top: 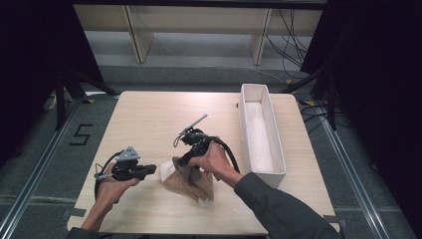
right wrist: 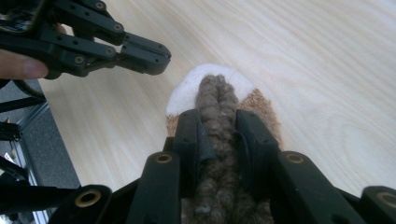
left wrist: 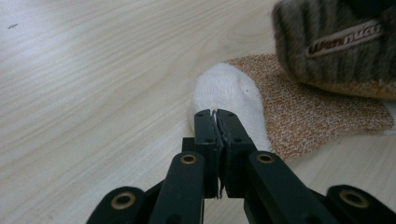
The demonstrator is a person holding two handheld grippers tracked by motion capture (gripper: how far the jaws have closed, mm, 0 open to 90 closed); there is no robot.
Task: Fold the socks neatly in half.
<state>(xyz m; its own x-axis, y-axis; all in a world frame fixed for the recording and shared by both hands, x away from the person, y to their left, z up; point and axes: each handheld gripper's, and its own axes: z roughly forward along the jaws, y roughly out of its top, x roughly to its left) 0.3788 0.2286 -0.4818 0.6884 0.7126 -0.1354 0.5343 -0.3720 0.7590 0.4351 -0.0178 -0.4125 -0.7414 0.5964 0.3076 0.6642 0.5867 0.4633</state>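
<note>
Two socks lie together on the counter (top: 149,119) near its front edge: a speckled tan sock (left wrist: 303,109) with a white toe lies flat, and a brown ribbed sock (right wrist: 217,135) rests on top of it. Right tool (right wrist: 218,123) is clamped on the ribbed sock; left tool (left wrist: 217,126) is clenched on nothing, tips just short of the white toe. Pairing looks about half done; moving the pair to the white bin (top: 271,144) farther right probably remains. A tag on the ribbed sock seems to read "Wennua", blurred. Floor tape left of the counter reads "5" (top: 81,134).
</note>
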